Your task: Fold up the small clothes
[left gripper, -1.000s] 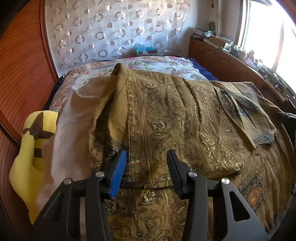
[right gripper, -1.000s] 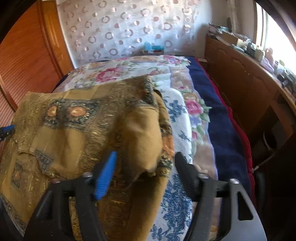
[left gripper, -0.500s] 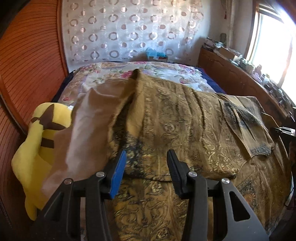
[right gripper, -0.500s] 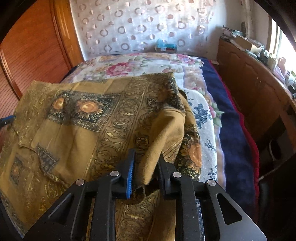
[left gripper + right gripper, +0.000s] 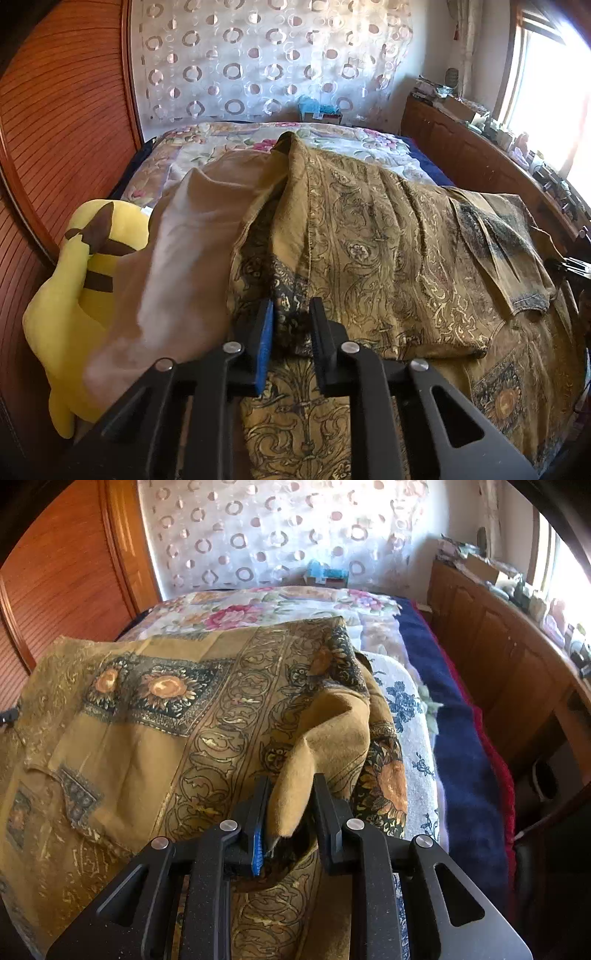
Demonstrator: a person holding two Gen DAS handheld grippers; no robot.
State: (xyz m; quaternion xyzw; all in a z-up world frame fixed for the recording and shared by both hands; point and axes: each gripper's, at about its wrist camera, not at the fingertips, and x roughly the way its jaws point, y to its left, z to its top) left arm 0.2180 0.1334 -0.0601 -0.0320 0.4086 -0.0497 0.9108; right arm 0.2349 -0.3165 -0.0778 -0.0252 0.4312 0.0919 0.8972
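- Since a second ago, both my grippers have narrowed onto the patterned garment [image 5: 388, 258] spread over the bed [image 5: 410, 716].
- My left gripper [image 5: 291, 325] is closing on a fold.
- My right gripper [image 5: 290, 805] pinches a raised corner.

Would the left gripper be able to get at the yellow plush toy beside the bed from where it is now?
Probably not at once: the left gripper is closing on the patterned garment, and tan cloth partly overlaps the yellow plush toy.
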